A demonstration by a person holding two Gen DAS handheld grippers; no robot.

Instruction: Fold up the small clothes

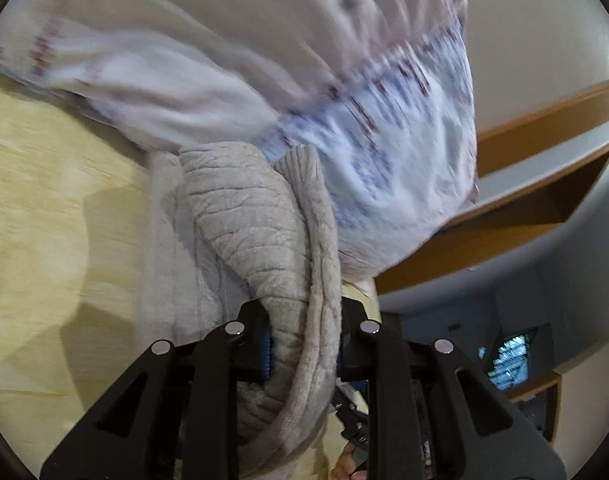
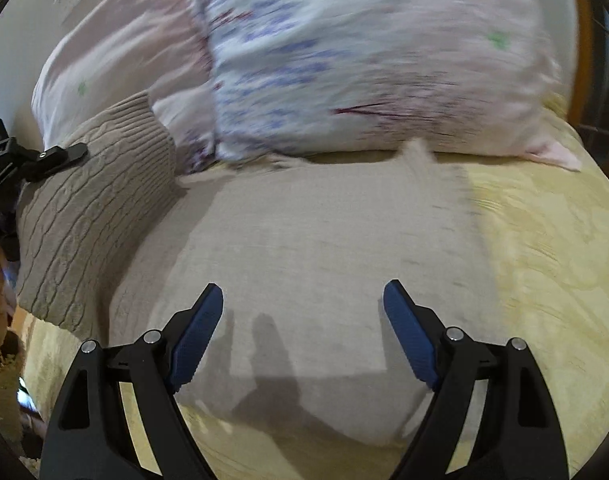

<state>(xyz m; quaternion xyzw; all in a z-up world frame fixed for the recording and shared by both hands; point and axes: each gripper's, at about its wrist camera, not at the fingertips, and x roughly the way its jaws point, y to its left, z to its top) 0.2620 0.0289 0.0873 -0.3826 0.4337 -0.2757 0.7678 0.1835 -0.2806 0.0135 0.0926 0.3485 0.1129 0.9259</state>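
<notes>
The knitted garment (image 2: 288,264), a beige cable-knit piece, lies mostly flat on the yellow bedspread (image 2: 544,264), and I have its one side lifted in my left gripper (image 1: 304,344), whose jaws are pinched tight on a thick bunch of the knit. In the right wrist view that raised flap (image 2: 92,208) stands up at the left edge of the flat panel, with the left gripper's black fingers just behind it. My right gripper (image 2: 302,332) hovers over the near part of the flat panel with its blue pads (image 2: 196,336) spread wide and nothing between them. To do this fold well, I judge I should carry the raised side across in one smooth arc, keep the knit taut so it does not bunch, and lay its edge in line with the far edge; my free gripper could pin the flat panel so it does not drag. By my count: one garment, two grippers, one bedspread, and what looks like two floral pillows (image 2: 364,60) beyond it, though blur makes that uncertain.
</notes>
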